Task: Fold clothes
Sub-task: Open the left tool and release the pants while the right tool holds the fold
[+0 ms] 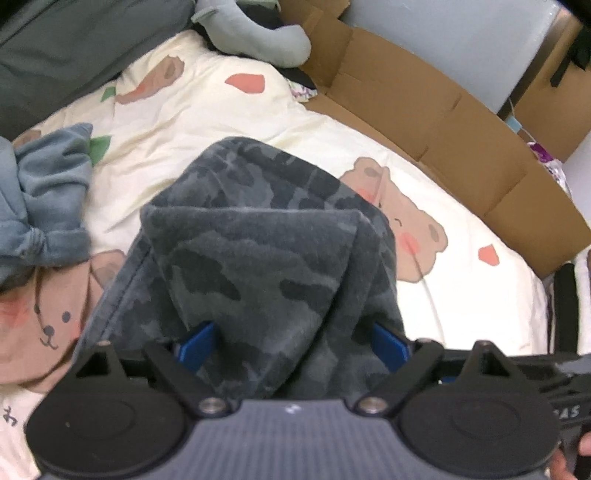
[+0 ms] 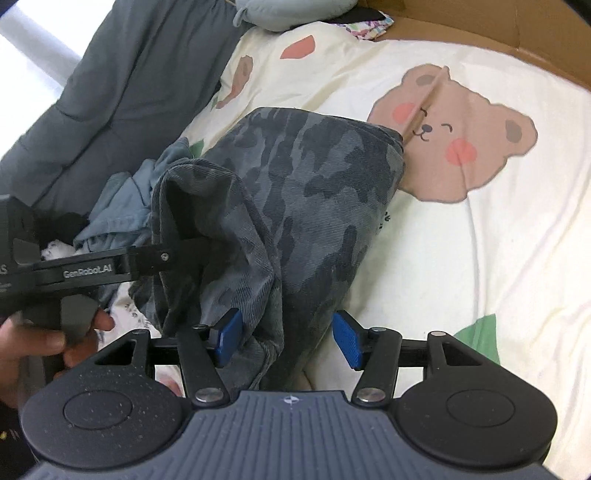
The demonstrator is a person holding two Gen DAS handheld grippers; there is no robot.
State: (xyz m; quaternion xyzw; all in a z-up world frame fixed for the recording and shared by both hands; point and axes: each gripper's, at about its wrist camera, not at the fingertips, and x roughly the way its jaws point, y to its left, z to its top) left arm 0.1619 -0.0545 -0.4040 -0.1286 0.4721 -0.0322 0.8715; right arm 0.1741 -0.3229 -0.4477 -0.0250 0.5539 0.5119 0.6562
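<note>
The bed (image 2: 480, 258) is covered by a cream quilt printed with brown bears, coral patches and green leaves. A dark camouflage garment (image 1: 258, 229) lies bunched on it near the middle. To its left sits a crumpled blue-grey garment (image 1: 48, 195), and a grey-green blanket (image 2: 122, 92) runs along the far left edge. A pale blue-grey stuffed shape (image 1: 255, 33) rests at the far end, and brown cardboard (image 1: 461, 122) borders the right side.
</note>
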